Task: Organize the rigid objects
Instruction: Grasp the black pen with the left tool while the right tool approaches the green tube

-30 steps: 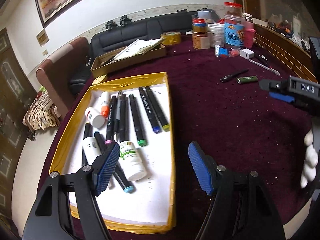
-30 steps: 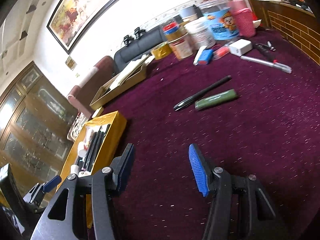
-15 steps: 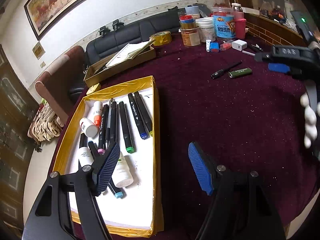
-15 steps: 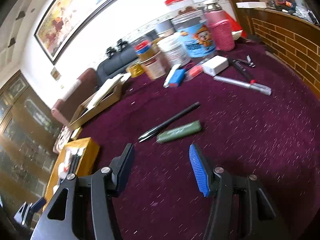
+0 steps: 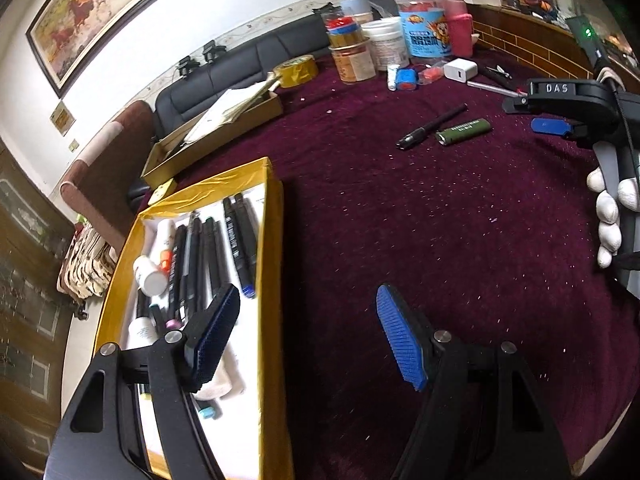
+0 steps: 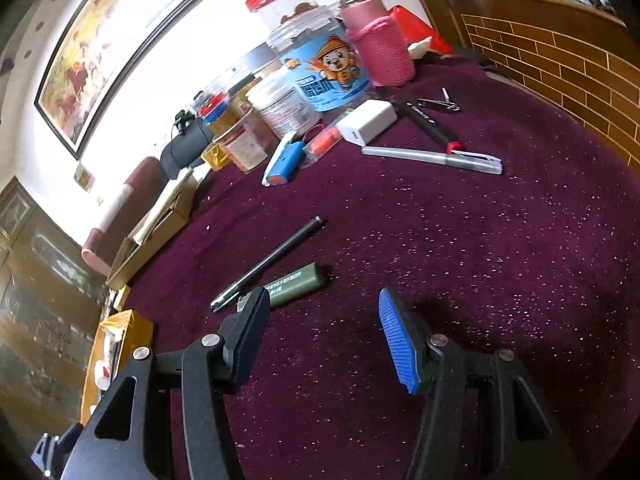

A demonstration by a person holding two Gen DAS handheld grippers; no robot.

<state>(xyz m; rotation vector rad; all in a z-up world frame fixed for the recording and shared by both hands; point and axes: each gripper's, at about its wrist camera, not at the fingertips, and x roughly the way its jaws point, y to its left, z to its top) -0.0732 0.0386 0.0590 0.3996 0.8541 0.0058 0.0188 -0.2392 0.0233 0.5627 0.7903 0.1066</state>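
Markers and little bottles are mostly sorted in the yellow tray by the surface's left edge, but you've got a black pen and green tube loose mid-surface. Your right gripper hangs just beside the tube, jaws wide, holding nothing. Left gripper: wide too, empty, over the tray's right edge.

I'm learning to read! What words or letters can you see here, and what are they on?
"DAS": white letters on the right gripper.
Green tube: white print, too small to read.
Blue cartoon jar: characters too blurred.
Markers in the yellow tray: print unreadable.
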